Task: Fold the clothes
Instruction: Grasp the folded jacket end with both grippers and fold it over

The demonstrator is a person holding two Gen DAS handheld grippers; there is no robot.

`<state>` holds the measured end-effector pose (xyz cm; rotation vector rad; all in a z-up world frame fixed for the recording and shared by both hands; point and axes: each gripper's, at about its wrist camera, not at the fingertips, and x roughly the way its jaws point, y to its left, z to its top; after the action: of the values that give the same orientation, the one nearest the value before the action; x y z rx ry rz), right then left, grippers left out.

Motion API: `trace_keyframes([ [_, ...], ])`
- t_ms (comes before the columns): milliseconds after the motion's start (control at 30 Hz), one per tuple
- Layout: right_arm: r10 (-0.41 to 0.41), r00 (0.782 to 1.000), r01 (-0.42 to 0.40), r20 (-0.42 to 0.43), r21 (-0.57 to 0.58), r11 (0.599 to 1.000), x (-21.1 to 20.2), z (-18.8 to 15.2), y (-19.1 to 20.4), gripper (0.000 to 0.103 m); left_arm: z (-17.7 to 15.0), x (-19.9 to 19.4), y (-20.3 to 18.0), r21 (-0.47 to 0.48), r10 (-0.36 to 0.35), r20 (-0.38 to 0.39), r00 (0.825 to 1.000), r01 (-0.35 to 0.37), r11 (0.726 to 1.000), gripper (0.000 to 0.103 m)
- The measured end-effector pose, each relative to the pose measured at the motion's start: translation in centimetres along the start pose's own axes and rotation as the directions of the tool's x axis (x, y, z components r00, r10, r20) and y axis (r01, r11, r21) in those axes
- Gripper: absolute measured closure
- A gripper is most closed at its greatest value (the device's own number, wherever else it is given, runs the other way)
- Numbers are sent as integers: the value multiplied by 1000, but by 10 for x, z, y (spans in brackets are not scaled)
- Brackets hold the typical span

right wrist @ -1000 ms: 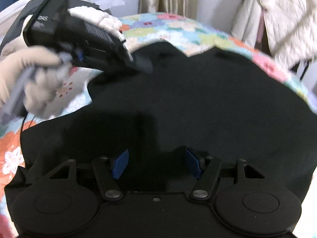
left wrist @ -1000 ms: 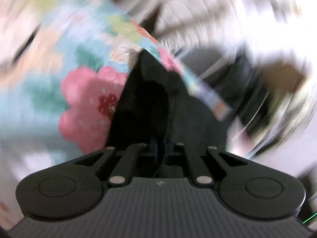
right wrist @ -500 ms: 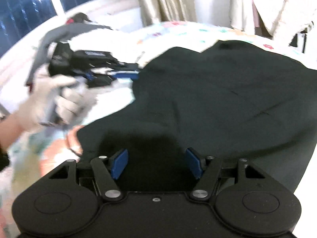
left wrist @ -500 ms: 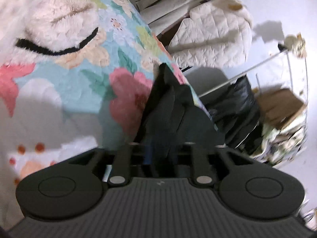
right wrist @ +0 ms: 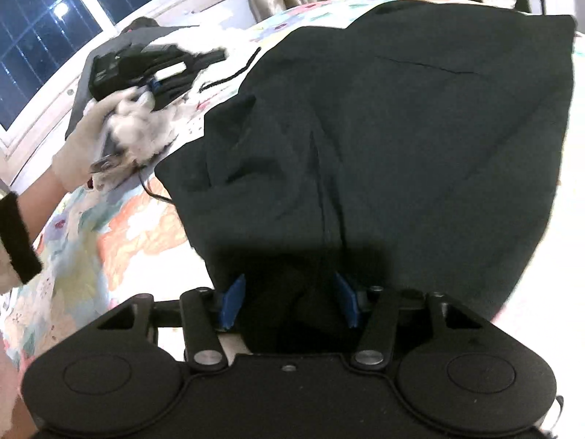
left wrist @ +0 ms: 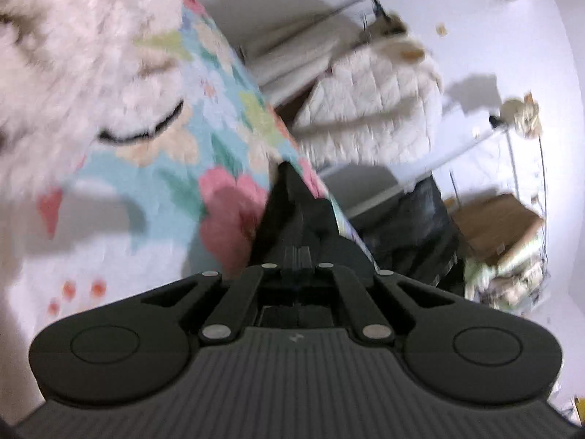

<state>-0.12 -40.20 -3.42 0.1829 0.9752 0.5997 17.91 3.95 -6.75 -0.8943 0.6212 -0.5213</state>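
A black garment (right wrist: 402,128) lies spread over the flowered bed cover (right wrist: 135,226), its left side bunched into folds. My right gripper (right wrist: 289,303) stands open at the garment's near edge, and black cloth lies between its blue pads (right wrist: 232,301). A gloved hand (right wrist: 91,135) holds my left gripper (right wrist: 219,55) at the garment's left side, blurred. In the left wrist view that gripper (left wrist: 297,256) is shut. A peak of the black garment (left wrist: 292,201) rises straight from its fingertips.
A fluffy white garment with black trim (left wrist: 73,55) lies on the bed at the left. Beyond the bed's edge stand a quilted white coat (left wrist: 369,109), a black bag (left wrist: 420,234) and a cardboard box (left wrist: 493,223). A dark window (right wrist: 44,36) is behind the bed.
The left gripper has swung left toward the fluffy garment, still shut with black cloth ahead of it. The garment's left side has bunched up. The right gripper stayed open at the near edge.
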Motion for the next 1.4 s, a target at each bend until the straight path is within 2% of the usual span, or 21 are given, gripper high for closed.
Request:
trace_keyframes([
  [33,5,1000,-5,9,28,1000,-7,-2,-3,44,-7,-1,-7,31,16,-61,998,-14,999,102],
  [100,14,999,-16,29,84,996,-21,-7,-9,42,-28,-1,-24,118,89,-174,981,-69,991,98],
  [167,14,998,-23,57,153,988,-38,-12,-17,40,-50,0,-35,171,172,-274,946,-128,977,81],
  [233,-8,995,-17,98,251,968,-54,-21,-32,37,-66,-2,-40,179,226,-327,918,-174,968,70],
  [267,-16,994,-18,112,299,954,-60,-26,-42,37,-72,-6,-40,174,248,-333,910,-199,964,70],
  [400,-61,988,-13,143,470,882,-64,-44,-80,37,-74,-15,-43,97,306,-296,905,-290,952,57],
  [467,-55,983,-48,174,535,843,-62,-52,-92,37,-75,-19,-43,87,353,-269,896,-343,935,56],
  [567,-42,974,-95,224,566,819,-59,-58,-103,37,-78,-28,-53,193,519,-172,838,-488,851,56],
  [633,-53,972,-85,229,552,830,-51,-53,-108,37,-77,-28,-56,233,548,-158,821,-509,829,55],
  [700,-41,973,-93,225,552,829,-40,-49,-112,35,-78,-22,-53,218,517,-222,827,-475,852,50],
  [767,12,972,-147,236,565,812,-30,-47,-112,35,-83,-19,-44,148,473,-299,829,-450,881,49],
  [800,45,969,-178,244,558,810,-27,-46,-108,35,-85,-20,-42,107,448,-311,838,-438,893,48],
  [833,82,966,-208,247,546,812,-23,-46,-103,35,-87,-20,-38,67,423,-308,852,-424,903,48],
  [900,120,964,-233,238,532,814,-15,-48,-95,34,-87,-25,-23,-95,306,-311,900,-350,932,48],
  [967,147,961,-253,233,535,806,-10,-51,-91,34,-94,-28,-7,-301,163,-305,938,-257,918,48],
  [1000,159,958,-266,237,535,802,-10,-52,-89,34,-97,-27,-5,-336,127,-310,942,-233,913,48],
  [1067,175,953,-283,247,518,807,-13,-52,-85,34,-102,-20,-9,-304,131,-321,938,-234,923,48],
  [1133,175,954,-277,243,488,828,-16,-51,-80,44,-104,-10,-16,-221,165,-330,929,-246,944,48],
  [1200,139,966,-225,217,451,864,-17,-45,-77,78,-103,-1,-23,-153,176,-332,927,-237,959,65],
  [1233,119,971,-200,208,433,879,-20,-41,-78,83,-102,3,-30,-113,172,-331,928,-220,969,82],
  [1400,120,962,-199,245,329,923,-34,-13,-64,87,-96,21,-56,49,187,-330,925,-182,982,83],
])
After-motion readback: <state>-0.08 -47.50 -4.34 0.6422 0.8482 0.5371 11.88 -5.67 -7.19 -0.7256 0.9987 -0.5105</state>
